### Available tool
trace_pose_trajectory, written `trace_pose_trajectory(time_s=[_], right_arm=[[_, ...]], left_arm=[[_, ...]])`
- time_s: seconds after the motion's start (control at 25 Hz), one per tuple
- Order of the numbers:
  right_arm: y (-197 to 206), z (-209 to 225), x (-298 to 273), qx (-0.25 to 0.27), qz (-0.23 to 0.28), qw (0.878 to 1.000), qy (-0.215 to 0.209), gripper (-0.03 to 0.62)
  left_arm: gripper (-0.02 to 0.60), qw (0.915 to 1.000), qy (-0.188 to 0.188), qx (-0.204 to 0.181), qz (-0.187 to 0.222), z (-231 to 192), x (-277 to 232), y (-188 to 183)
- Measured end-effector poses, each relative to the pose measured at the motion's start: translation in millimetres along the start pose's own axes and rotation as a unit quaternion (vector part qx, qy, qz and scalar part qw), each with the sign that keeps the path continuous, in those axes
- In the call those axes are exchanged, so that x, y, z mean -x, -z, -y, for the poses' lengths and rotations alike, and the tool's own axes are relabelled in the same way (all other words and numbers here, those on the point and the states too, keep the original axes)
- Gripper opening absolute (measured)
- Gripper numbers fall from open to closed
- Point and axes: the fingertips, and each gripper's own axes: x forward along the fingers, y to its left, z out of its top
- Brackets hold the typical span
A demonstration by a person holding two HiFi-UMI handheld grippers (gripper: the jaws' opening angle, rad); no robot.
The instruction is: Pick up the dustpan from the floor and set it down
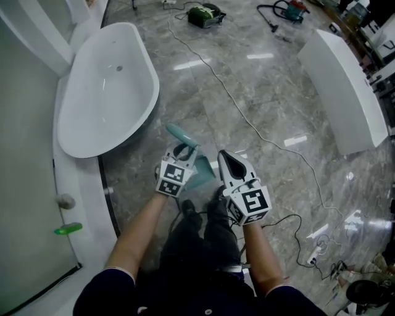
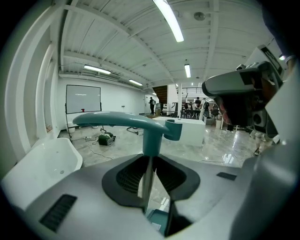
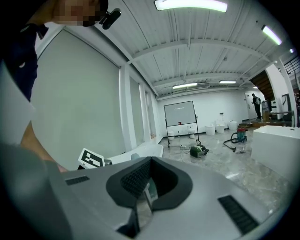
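A teal dustpan (image 1: 201, 177) hangs above the grey marble floor, its curved handle (image 1: 181, 132) pointing up and left. My left gripper (image 1: 185, 150) is shut on the stem of that handle. In the left gripper view the teal stem (image 2: 151, 138) rises from between the jaws and the handle bends away to the left. My right gripper (image 1: 229, 155) is just to the right of the dustpan, apart from it. In the right gripper view its jaws (image 3: 144, 190) stand together with nothing between them.
A white bathtub (image 1: 105, 86) stands to the left on a raised ledge. A long white block (image 1: 345, 92) lies at the right. A cable (image 1: 247, 117) crosses the floor to a power strip (image 1: 315, 250). A green machine (image 1: 205, 15) sits far ahead. The person's shoes (image 1: 188, 213) are below the grippers.
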Motion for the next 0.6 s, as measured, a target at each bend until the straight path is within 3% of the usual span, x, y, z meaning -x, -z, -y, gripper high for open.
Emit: trace_pose_trajectory(time_s=[0.6], right_arm=[[56.3, 43.7, -36.0, -0.024, -0.055, 0.998, 0.023, 0.006]], left_arm=[[0.098, 0.9987, 0.017, 0.009, -0.048, -3.5, -101.5, 79.0]])
